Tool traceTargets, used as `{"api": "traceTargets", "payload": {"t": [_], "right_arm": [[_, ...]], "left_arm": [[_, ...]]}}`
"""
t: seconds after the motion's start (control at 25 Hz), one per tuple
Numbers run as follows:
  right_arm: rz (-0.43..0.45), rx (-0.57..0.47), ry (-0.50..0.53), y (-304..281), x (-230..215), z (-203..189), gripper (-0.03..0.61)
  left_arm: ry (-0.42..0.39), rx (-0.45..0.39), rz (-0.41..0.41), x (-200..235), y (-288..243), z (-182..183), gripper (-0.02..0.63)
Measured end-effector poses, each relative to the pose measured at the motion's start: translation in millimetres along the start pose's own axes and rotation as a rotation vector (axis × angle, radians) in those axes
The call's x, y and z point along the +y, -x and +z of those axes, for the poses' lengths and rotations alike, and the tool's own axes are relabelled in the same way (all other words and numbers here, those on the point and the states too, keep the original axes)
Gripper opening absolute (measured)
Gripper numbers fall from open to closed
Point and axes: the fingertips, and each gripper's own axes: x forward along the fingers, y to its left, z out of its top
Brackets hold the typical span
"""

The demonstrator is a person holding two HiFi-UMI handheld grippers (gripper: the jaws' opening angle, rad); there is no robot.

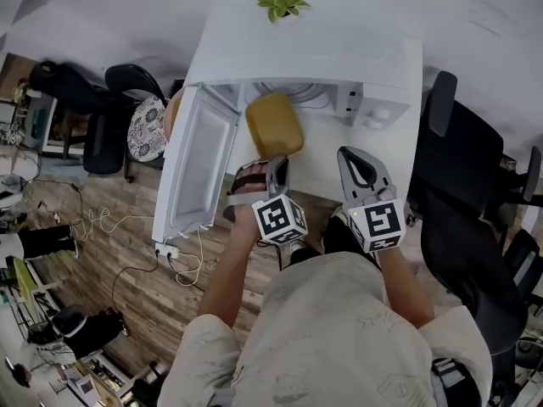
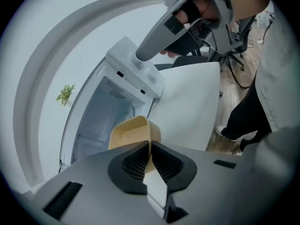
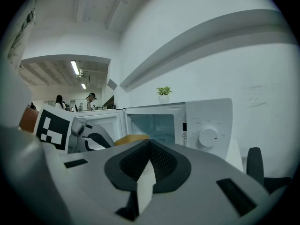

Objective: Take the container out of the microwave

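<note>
A yellow container (image 1: 273, 124) hangs just in front of the open cavity of the white microwave (image 1: 331, 45). My left gripper (image 1: 277, 161) is shut on its near rim. In the left gripper view the thin yellow wall (image 2: 136, 131) runs between the two black pads (image 2: 133, 163). My right gripper (image 1: 353, 156) hovers over the white table to the right of the container, jaws shut with nothing between them. In the right gripper view the container (image 3: 131, 138) shows low in front of the cavity, with the left gripper (image 3: 89, 138) beside it.
The microwave door (image 1: 201, 166) stands swung open to the left. A small potted plant (image 1: 282, 3) sits on top of the microwave. The white table (image 1: 318, 181) carries it. Black office chairs (image 1: 471, 193) stand at the right, and cables lie on the wooden floor (image 1: 110, 253) at the left.
</note>
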Motion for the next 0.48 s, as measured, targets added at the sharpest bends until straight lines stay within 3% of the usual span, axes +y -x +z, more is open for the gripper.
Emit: {"api": "traceTargets", "payload": {"t": [0.48], "right_arm": [[0.007,-0.012,0.040,14.8,69.9,3.2,0.015]], "left_arm": [[-0.057,-0.032,0.001,-31.4,44.8,-32.8,0.026]]}}
